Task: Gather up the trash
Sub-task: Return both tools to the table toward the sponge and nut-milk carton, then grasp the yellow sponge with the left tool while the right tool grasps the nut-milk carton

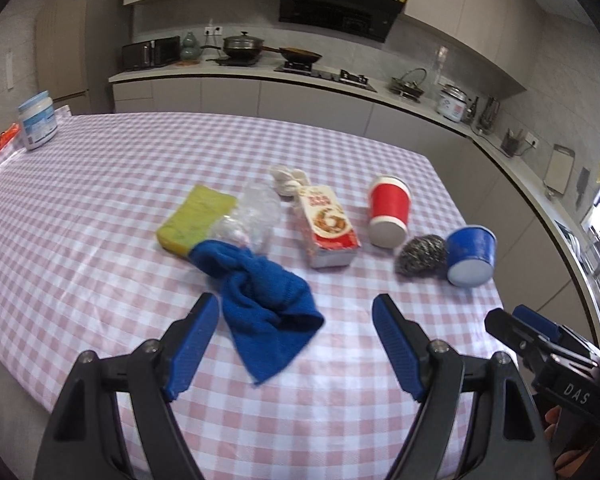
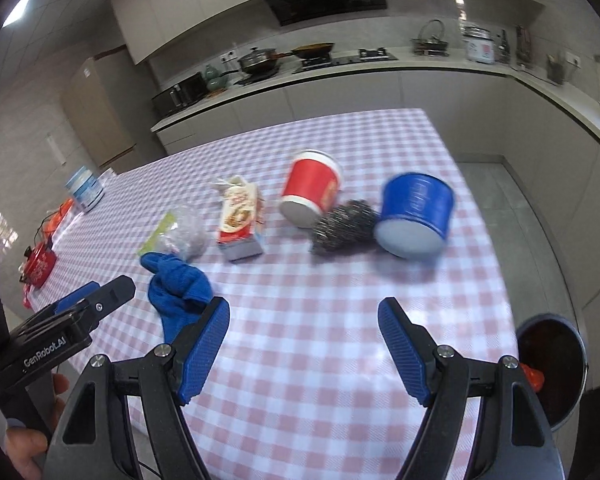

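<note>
Both grippers, left [image 1: 296, 344] and right [image 2: 304, 344], hover over the worktop's [image 1: 100, 208] near edge, jaws released, nothing between them. Trash lies mid-worktop: food box [image 1: 328, 226], crumpled plastic [image 1: 252, 216], wadded tissue [image 1: 286, 180]; toward the right edge, tipped red cup [image 1: 388, 212] and blue cup [image 1: 470, 254], mouths turned away, contents unseen. Bin [image 2: 552, 360] stands on the floor off the near right corner, something red inside.

Risks, judged: cups may roll off the right edge if nudged. Cloth [image 1: 268, 304], sponge [image 1: 196, 216] and scourer [image 1: 422, 254] touch the trash and could be grabbed by mistake.
</note>
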